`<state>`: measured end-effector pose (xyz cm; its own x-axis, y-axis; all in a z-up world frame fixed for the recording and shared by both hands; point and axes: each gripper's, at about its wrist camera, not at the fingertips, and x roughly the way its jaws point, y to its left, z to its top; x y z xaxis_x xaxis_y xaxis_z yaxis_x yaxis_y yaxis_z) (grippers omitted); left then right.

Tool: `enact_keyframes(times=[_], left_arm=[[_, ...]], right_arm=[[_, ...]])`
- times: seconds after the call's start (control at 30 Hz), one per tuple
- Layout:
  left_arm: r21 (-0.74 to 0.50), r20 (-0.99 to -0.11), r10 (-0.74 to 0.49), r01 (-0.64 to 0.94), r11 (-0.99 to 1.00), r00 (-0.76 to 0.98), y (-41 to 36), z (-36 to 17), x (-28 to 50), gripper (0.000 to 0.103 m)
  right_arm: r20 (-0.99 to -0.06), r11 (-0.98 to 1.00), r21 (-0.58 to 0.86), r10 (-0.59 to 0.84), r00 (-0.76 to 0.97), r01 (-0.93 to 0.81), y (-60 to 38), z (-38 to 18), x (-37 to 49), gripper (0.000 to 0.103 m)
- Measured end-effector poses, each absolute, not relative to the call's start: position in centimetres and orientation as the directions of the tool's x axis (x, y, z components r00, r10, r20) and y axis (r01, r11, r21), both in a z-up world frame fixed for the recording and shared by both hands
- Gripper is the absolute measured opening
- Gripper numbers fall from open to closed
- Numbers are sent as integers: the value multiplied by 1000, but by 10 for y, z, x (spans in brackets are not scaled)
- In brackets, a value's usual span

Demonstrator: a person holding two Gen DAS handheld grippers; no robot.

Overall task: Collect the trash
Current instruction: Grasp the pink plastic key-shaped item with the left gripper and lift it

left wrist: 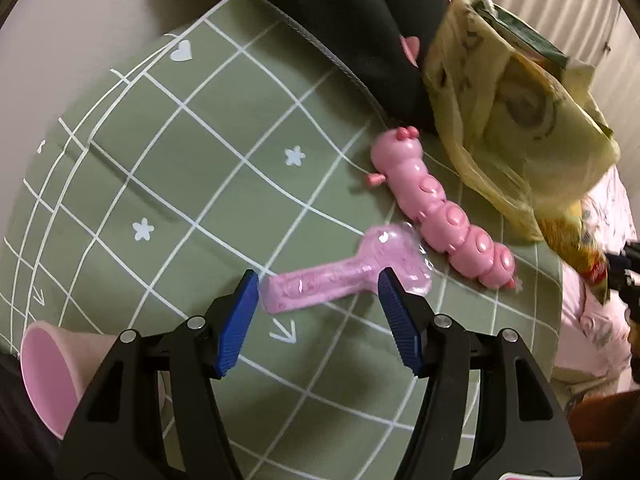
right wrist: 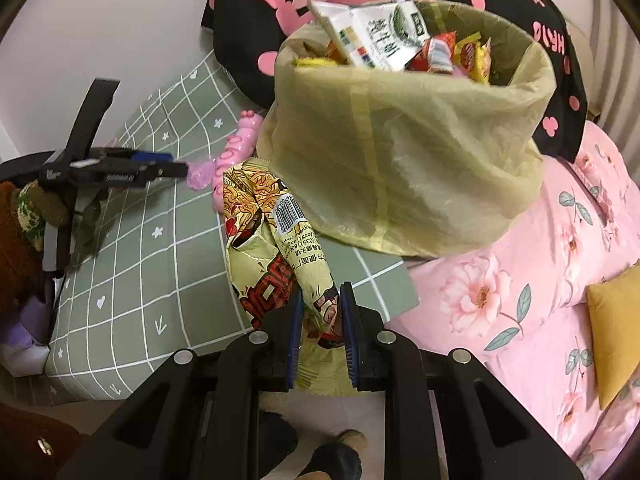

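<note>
Step in hand: right hand-held gripper [right wrist: 320, 320] clamped on crumpled yellow instant-noodle wrapper [right wrist: 276, 248], just at 7 o'clock of the yellow-lined, nearly full trash bin [right wrist: 400, 168] on the bed. Next move probably calls for lifting it over the rim. Left hand-held gripper [left wrist: 318, 292], jaws apart, straddles a pink translucent plastic wrapper [left wrist: 340, 276] on green checked bedding [left wrist: 160, 168]; contact unclear. Bin base hidden.

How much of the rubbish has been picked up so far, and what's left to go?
Done: the yellow bag already holds cartons and snack wrappers. In hand: the right gripper pinches a noodle packet, not yet in the bag. Left: the open left gripper straddles a pink wrapper on the green sheet, ungrasped.
</note>
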<state>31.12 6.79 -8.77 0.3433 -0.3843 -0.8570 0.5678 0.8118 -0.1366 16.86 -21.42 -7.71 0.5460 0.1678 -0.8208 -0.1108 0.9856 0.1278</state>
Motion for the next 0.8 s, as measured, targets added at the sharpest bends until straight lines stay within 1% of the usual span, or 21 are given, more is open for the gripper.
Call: enact_keyframes(times=[0.07, 0.1, 0.13, 0.2, 0.33, 0.43, 0.6, 0.63, 0.67, 0.7, 0.73, 0.77, 0.8], left_arm=[[-256, -846, -469, 578, 775, 255, 72, -81, 303, 58], [-295, -831, -508, 593, 749, 229, 74, -76, 298, 58], [-305, -816, -534, 617, 726, 224, 76, -70, 288, 58], [-278, -810, -533, 640, 717, 245, 77, -65, 278, 59], [-202, -832, -467, 621, 757, 300, 68, -68, 290, 58], [-178, -855, -431, 617, 766, 288, 56, -82, 297, 58], [-171, -866, -427, 651, 740, 258, 44, -88, 280, 58], [-169, -867, -426, 655, 737, 256, 44, -87, 274, 55], [-155, -869, -417, 653, 741, 267, 45, -87, 266, 47], [-131, -872, -398, 647, 751, 286, 43, -87, 260, 43], [-101, -875, -372, 636, 765, 309, 42, -87, 257, 36], [-78, -879, -348, 621, 780, 327, 38, -87, 255, 25], [-65, -881, -326, 597, 800, 342, 37, -87, 253, 22]], right_arm=[[-814, 987, 128, 163, 557, -102, -219, -74, 168, 19], [-813, 987, 130, 162, 560, -96, -221, -74, 168, 19], [-811, 987, 137, 163, 562, -87, -224, -74, 167, 19], [-812, 986, 149, 166, 560, -76, -229, -77, 168, 19], [-819, 984, 169, 176, 547, -64, -232, -82, 171, 19], [-814, 984, 164, 177, 553, -72, -231, -79, 171, 19], [-806, 986, 151, 163, 569, -69, -234, -73, 169, 19], [-805, 986, 152, 162, 571, -66, -235, -73, 168, 19], [-804, 986, 155, 163, 572, -62, -237, -73, 168, 19], [-804, 985, 159, 165, 571, -61, -238, -74, 168, 19], [-803, 985, 163, 168, 572, -61, -238, -74, 167, 19], [-801, 984, 165, 172, 574, -64, -237, -73, 167, 19], [-799, 984, 167, 175, 576, -67, -237, -73, 166, 19]])
